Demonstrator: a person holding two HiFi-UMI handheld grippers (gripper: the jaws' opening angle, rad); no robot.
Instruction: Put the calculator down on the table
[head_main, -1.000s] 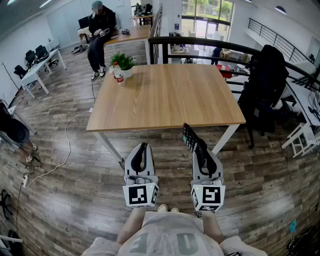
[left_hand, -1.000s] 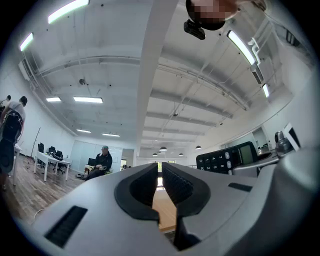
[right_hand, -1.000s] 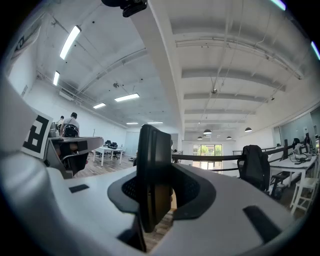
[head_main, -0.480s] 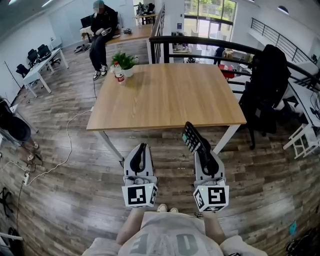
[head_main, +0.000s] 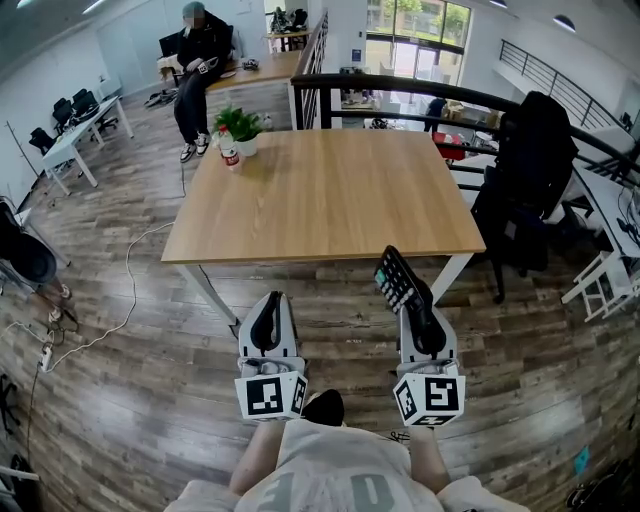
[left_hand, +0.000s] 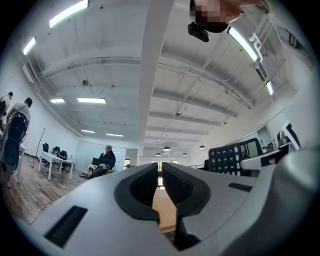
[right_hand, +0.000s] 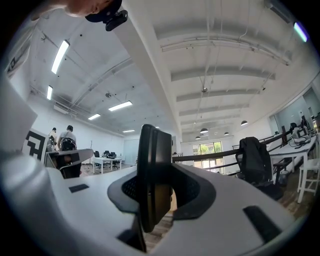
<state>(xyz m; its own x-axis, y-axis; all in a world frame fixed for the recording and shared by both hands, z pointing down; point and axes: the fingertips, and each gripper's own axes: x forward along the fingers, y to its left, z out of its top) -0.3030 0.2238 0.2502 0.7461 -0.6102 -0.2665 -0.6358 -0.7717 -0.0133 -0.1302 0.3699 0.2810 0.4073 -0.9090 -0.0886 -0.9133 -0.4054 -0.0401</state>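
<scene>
Right gripper view: we see right gripper (right_hand: 156, 197) clamped on the black calculator (right_hand: 152, 165), edge-on. Only digit keys are readable, at the left gripper view's right. Head view, lower right: calculator reaches table (head_main: 320, 190) edge, above floor. Left gripper (left_hand: 161, 172) nearly closed, empty.

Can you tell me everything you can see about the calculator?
The calculator is black, flat and looks like plastic. It has rows of dark keys with white numbers and a small screen at one end. The fingers of the right gripper pinch its front and back, so it stands on edge, sticking out forward. It is in the air by the near edge of the wooden table, not touching it.
</scene>
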